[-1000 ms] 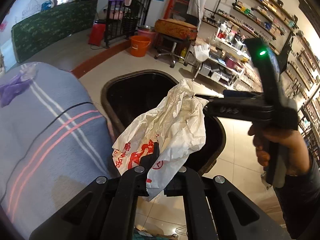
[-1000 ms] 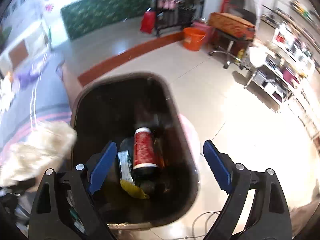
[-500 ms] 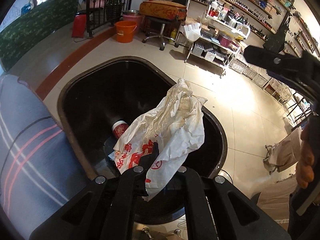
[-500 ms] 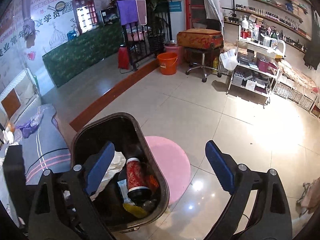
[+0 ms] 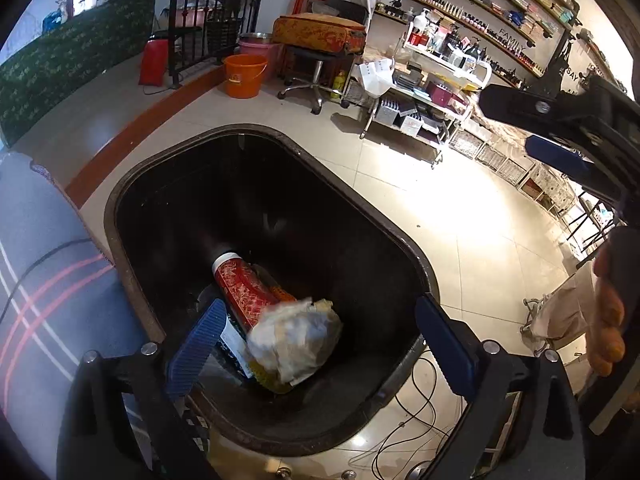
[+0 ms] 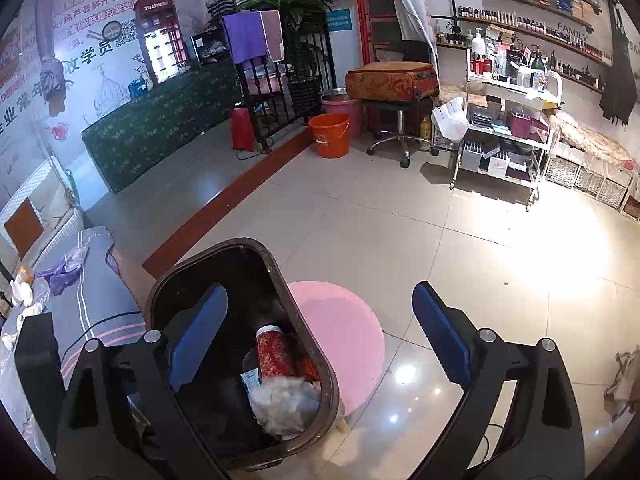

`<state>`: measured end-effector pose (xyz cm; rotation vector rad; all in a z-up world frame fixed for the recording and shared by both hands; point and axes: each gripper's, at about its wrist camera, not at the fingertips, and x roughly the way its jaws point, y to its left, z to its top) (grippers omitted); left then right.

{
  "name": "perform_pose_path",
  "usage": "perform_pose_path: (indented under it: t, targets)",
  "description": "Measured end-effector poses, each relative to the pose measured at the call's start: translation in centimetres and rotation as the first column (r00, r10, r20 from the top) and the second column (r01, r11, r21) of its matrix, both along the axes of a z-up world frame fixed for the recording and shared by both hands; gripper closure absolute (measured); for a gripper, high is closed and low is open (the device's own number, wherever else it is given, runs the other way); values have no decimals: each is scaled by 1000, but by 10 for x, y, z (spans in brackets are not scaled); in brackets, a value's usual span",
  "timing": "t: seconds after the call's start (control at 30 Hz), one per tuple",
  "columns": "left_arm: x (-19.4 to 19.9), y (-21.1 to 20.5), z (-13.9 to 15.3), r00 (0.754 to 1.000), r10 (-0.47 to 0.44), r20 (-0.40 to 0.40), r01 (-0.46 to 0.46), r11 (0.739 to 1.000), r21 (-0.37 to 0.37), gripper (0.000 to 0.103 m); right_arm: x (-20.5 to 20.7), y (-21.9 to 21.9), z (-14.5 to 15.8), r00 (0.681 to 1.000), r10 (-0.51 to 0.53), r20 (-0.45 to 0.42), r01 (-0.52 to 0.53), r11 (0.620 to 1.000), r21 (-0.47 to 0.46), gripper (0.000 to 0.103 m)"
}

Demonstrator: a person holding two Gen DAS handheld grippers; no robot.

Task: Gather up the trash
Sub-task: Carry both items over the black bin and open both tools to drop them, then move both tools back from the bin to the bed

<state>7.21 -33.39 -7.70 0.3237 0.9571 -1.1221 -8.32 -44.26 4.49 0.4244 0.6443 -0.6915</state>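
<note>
Left hand-held gripper [image 5: 316, 340]: jaws wide, just opened, nothing between the pads, poised over the black bin [image 5: 132, 184]. Crumpled paper wrapper [image 5: 294, 344]: lying inside the bin at 6 o'clock of its opening, touching the red bottle [image 5: 244, 292] just at 11 o'clock of it. Right hand-held gripper [image 6: 318, 336]: jaws wide and empty, above the bin's edge and the pink mat [image 6: 344, 344]. Orange bucket [image 6: 330, 135] well apart at 12 o'clock.

Crumpled wrapper [image 5: 294, 336] in bin [image 5: 132, 176], against bottle [image 5: 244, 292].
</note>
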Motion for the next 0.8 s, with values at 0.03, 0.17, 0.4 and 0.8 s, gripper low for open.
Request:
perform_pose_path:
  t: [0.03, 0.17, 0.4, 0.8]
  targets:
    - [-2, 1, 1, 1000, 3, 10, -3, 1000, -1, 8, 1, 1, 0, 1000, 4, 3, -4, 1000, -1, 10]
    - [-10, 10, 7, 999, 20, 41, -20, 1000, -7, 8, 4, 5, 1, 1000, 17, 19, -17, 1000, 0, 9]
    - [-5, 47, 14, 995, 98, 20, -98, 995, -28, 8, 17, 15, -4, 996, 79, 34, -80, 996, 27, 8]
    - [17, 151, 29, 943, 325, 69, -322, 945, -56, 8, 79, 84, -13, 940, 340, 34, -342, 937, 66, 8]
